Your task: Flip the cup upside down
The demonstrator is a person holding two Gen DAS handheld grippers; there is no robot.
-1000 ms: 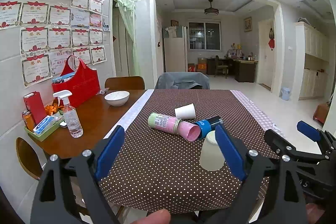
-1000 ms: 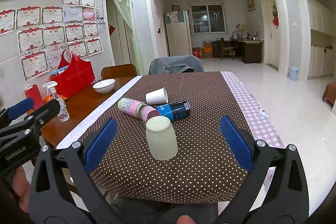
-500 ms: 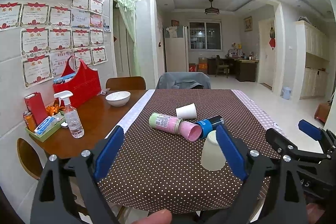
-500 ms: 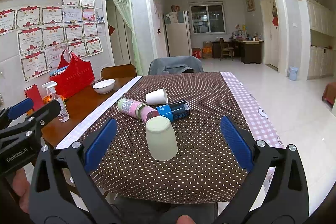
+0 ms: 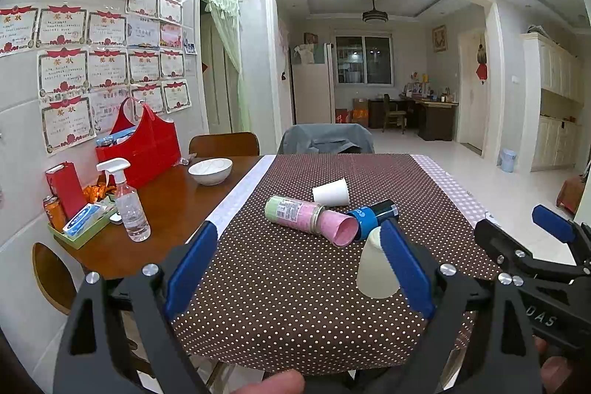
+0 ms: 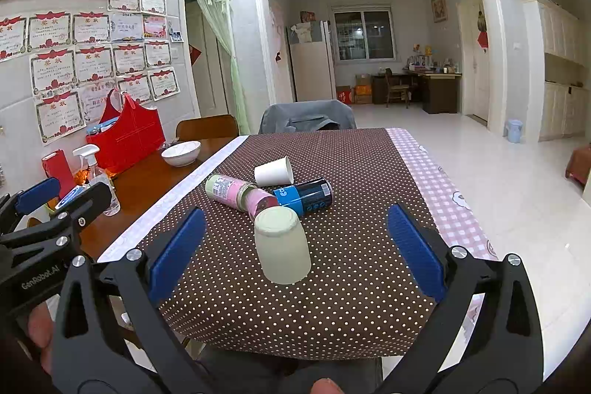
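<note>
A pale cream cup (image 6: pixel 282 248) stands upside down, base up, on the brown dotted tablecloth (image 6: pixel 351 279) near the front edge. It also shows in the left wrist view (image 5: pixel 375 268), partly behind the left gripper's right finger. My right gripper (image 6: pixel 293 250) is open and empty, with the cup ahead between its blue pads, not touching. My left gripper (image 5: pixel 295 264) is open and empty, with the cup just beside its right pad. The right gripper shows at the right edge of the left wrist view (image 5: pixel 535 246).
Behind the cup lie a pink and green can (image 6: pixel 240 194), a blue can (image 6: pixel 304 196) and a white paper cup (image 6: pixel 274 171), all on their sides. On the bare wood at left stand a white bowl (image 6: pixel 181 153), a spray bottle (image 5: pixel 127 205) and a red bag (image 6: pixel 125 135).
Nothing has visibly moved apart from a very slight shift of the left wrist view. The cup stands still and both grippers stay open.
</note>
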